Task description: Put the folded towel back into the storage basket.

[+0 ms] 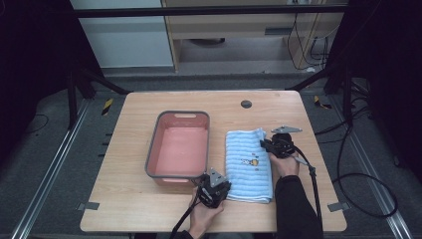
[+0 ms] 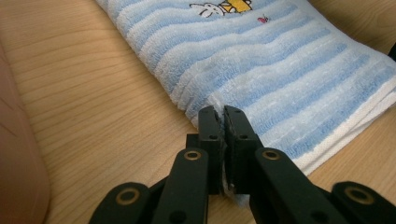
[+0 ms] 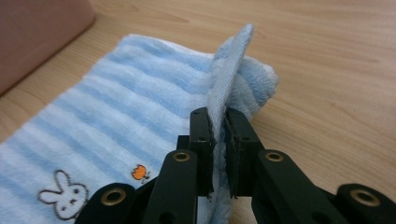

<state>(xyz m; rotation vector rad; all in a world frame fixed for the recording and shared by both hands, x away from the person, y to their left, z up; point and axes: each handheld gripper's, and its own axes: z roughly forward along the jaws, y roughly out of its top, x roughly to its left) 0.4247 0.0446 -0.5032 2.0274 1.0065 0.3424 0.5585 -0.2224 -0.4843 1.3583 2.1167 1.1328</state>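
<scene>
A folded blue-and-white striped towel with a small rabbit picture lies flat on the wooden table, right of a pink tub. My left gripper is shut on the towel's near left corner; in the left gripper view the jaws pinch the towel edge at the gripper tips. My right gripper is shut on the far right corner. In the right gripper view that corner of the towel stands up between the closed jaws of the gripper.
The pink tub with a grey rim stands just left of the towel, its side showing in the left gripper view and right gripper view. A dark round hole marks the table's far side. Bare wood lies right of the towel.
</scene>
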